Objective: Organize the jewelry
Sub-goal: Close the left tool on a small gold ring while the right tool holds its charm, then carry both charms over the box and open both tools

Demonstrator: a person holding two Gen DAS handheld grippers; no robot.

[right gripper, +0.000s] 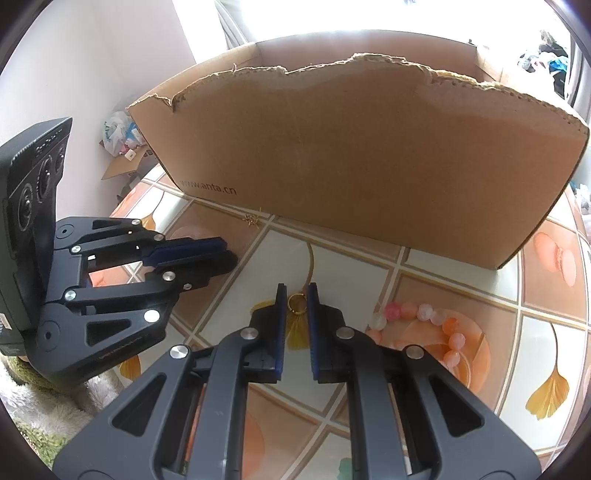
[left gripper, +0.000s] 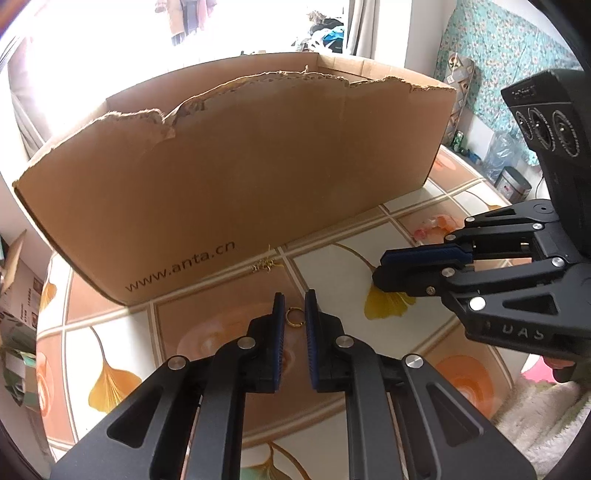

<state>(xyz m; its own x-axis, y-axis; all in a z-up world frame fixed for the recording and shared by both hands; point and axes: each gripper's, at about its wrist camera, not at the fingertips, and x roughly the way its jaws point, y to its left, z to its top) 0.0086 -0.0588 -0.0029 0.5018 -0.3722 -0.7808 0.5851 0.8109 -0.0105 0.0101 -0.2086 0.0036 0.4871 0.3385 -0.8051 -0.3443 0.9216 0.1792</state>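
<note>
Indoors, left tool point(left gripper: 294, 300) and right tool point(right gripper: 296, 292) each tight on a gold ring point(left gripper: 295, 325) above ginkgo-print tabletop point(left gripper: 332, 266), cardboard box point(left gripper: 240, 166) behind

We logged daylight from a blown-out far window point(left gripper: 258, 26), a shadowed cardboard box point(left gripper: 236, 177) face, and fisheye-bent, dark-cornered edges.

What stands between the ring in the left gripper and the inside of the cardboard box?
Only the box's own near wall, upright directly ahead of the left gripper and its gold ring; the ring must clear the torn top edge.
</note>
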